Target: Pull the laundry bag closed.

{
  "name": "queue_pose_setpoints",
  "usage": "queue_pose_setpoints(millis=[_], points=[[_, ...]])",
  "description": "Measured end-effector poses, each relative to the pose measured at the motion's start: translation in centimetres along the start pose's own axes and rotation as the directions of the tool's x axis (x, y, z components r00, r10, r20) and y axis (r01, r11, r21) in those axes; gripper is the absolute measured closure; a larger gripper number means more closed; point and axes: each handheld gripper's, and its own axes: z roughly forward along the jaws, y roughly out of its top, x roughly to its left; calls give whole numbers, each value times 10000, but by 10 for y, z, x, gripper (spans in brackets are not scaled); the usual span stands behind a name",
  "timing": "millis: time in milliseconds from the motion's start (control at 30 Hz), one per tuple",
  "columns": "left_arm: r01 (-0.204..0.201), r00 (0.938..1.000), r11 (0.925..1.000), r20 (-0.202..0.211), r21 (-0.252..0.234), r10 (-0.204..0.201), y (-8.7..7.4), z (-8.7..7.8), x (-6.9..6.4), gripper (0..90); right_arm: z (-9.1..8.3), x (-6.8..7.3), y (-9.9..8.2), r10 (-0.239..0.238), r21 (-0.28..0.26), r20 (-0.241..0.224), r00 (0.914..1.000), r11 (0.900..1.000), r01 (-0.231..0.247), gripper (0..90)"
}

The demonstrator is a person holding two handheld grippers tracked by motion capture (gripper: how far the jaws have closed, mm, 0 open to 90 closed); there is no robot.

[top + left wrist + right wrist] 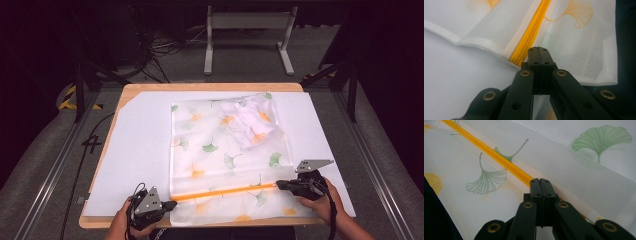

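Lying flat on the table [150,90], the mesh bag [225,150] is pinched at both zipper [225,192] ends by the closed left gripper [171,204] and right gripper [278,185], so the zipper could be jammed if the mesh is pulled unevenly.

floor: grey carpet [45,165], metal rails along both sides | table [210,87]: light wood, white sheet [140,145] over it | behind: white metal stand [248,35], loose cables [160,50] — dark beyond | left: yellow-black tape [67,97] on floor
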Motion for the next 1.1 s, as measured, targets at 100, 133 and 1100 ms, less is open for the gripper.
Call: queue_pose_setpoints(millis=[100, 133, 1100], points=[[-33, 10000, 10000, -3, -2, 33, 0, 0, 0, 900, -6, -5, -5, 131, -87, 112, 9999, 9999, -130, 900], [-30, 10000, 10000, -5, -3, 30, 0, 0, 0, 900, -7, -6, -7, 209, -110, 174, 9996, 9997, -207, 900], [49, 10000, 10000, 36, -40, -49, 0, 0, 1, 900, -30, -25, -32, 1005, -524, 600, 9931, 9939, -974, 900]])
